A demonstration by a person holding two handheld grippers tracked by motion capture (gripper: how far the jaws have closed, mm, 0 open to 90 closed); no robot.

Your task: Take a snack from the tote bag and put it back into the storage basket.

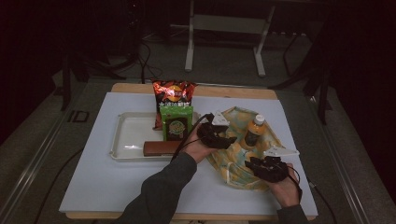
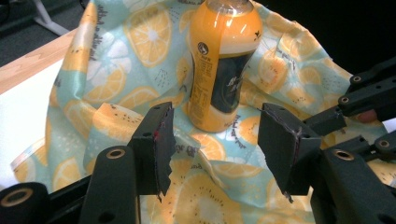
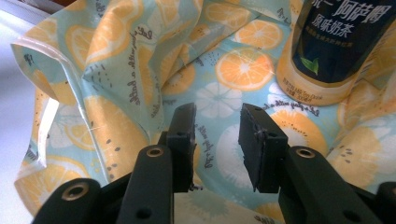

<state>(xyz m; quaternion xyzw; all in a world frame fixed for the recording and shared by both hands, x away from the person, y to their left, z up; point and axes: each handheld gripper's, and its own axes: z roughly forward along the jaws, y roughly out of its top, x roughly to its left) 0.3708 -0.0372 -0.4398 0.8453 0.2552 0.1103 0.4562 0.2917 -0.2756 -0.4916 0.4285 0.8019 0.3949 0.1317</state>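
Note:
An orange drink bottle (image 1: 254,131) with a dark label and white cap stands upright on a pale blue cloth (image 1: 233,168) printed with orange slices, on the right half of the white board. My left gripper (image 1: 229,140) sits just left of the bottle, pointing at it. In the left gripper view its jaws (image 2: 215,140) stand open over the rumpled cloth (image 2: 121,56), with the bottle (image 2: 224,60) a little beyond them. My right gripper (image 1: 253,164) hovers over the cloth's near part. Its jaws (image 3: 217,135) are open above the cloth (image 3: 116,70), with the bottle's base (image 3: 327,70) ahead to the right.
A white tray (image 1: 122,140) on the left of the board holds a red chip bag (image 1: 173,93), a green snack bag (image 1: 177,122) and a brown bar (image 1: 159,148). The white board (image 1: 93,182) covers a wooden table. Metal stand legs (image 1: 189,51) rise behind it.

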